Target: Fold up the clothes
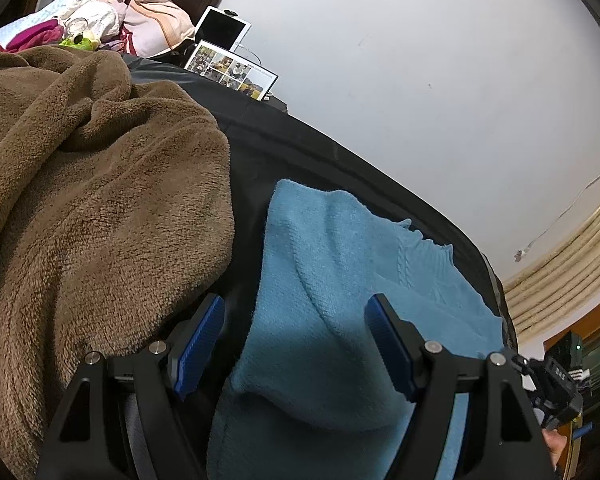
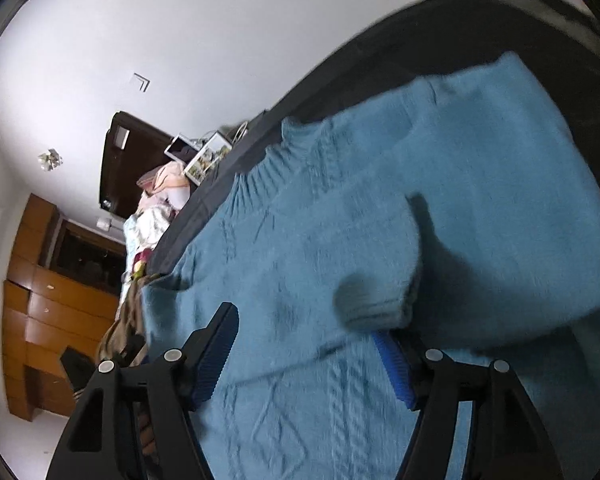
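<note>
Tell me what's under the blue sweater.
The blue sweater lies on a dark cover, which shows around its edges. A sleeve is folded across its front. Whatever else sits beneath the knit is covered and cannot be seen.

The blue sweater (image 2: 380, 240) is soft knit wool w/ a fuzzy top & bumpy braid lines. The brown blanket (image 1: 100, 200) is thick, fluffy fleece. Gripper pads (image 1: 198, 344) are ridged blue rubber on matt black plastic w/ shiny metal bolts; the cupboards (image 2: 48, 312) are smooth wood.
</note>
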`<action>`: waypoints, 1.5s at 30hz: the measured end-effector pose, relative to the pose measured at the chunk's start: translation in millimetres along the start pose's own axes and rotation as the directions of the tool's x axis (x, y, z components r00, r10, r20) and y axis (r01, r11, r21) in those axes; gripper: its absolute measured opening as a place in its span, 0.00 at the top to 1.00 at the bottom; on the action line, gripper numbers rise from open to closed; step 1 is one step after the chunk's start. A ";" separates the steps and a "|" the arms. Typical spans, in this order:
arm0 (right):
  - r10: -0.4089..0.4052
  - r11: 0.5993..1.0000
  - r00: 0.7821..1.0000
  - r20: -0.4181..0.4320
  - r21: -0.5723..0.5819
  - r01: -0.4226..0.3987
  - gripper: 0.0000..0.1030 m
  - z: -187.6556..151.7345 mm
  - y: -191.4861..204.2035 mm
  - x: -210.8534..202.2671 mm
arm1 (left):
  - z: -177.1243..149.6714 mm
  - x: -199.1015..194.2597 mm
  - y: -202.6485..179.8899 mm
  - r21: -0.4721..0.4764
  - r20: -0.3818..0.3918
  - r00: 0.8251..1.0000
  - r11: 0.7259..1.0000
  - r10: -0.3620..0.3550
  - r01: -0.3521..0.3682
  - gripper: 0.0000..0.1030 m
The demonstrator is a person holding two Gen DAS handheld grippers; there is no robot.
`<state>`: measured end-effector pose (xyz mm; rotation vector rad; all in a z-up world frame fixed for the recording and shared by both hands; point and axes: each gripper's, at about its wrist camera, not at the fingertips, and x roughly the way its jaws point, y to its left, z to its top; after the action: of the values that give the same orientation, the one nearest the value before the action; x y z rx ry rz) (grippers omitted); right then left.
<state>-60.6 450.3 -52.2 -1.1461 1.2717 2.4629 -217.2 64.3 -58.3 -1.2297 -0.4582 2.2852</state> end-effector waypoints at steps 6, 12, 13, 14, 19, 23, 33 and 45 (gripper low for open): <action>-0.095 0.993 0.993 0.063 -0.062 0.099 0.82 3.3 -2.5 5.4 | 3.1 -2.0 0.4 0.000 -0.005 1.000 1.000 0.004 -0.004 0.24; -0.103 0.980 0.962 0.251 -0.138 0.141 0.91 7.5 11.3 -39.5 | 8.9 -9.0 1.5 -0.004 0.007 1.000 1.000 0.006 -0.006 0.24; -0.106 0.975 0.949 0.298 -0.155 0.157 0.91 8.7 16.2 -50.9 | 10.3 -11.4 1.1 -0.004 0.013 1.000 1.000 0.003 -0.003 0.24; -0.109 0.972 0.937 0.331 -0.163 0.170 0.91 10.2 18.4 -60.9 | 10.8 -12.3 0.2 0.000 0.017 1.000 1.000 0.003 -0.003 0.24; -0.149 0.959 0.935 0.322 -0.184 0.217 0.91 16.4 10.7 -64.9 | 7.3 -9.5 -8.4 0.041 0.014 1.000 0.999 0.007 -0.007 0.24; -0.236 0.952 0.947 0.219 -0.144 0.270 0.89 15.3 -11.0 -36.0 | 3.2 -4.5 -17.4 0.110 0.017 0.998 0.992 0.060 -0.062 0.24; -0.385 0.860 0.846 0.370 -0.189 0.474 0.26 -1.6 -2.2 -62.3 | 2.2 0.5 -15.4 0.147 0.012 0.986 0.975 0.168 -0.168 0.24; -0.441 0.747 0.859 0.259 -0.425 0.511 0.25 -37.2 25.4 -6.6 | -19.6 13.6 -49.0 0.332 -0.041 0.987 0.934 0.154 -0.132 0.24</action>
<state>-46.1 407.8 -44.6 -1.1744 0.2475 2.4365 -193.9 113.3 -53.0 -1.1949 0.0421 2.3128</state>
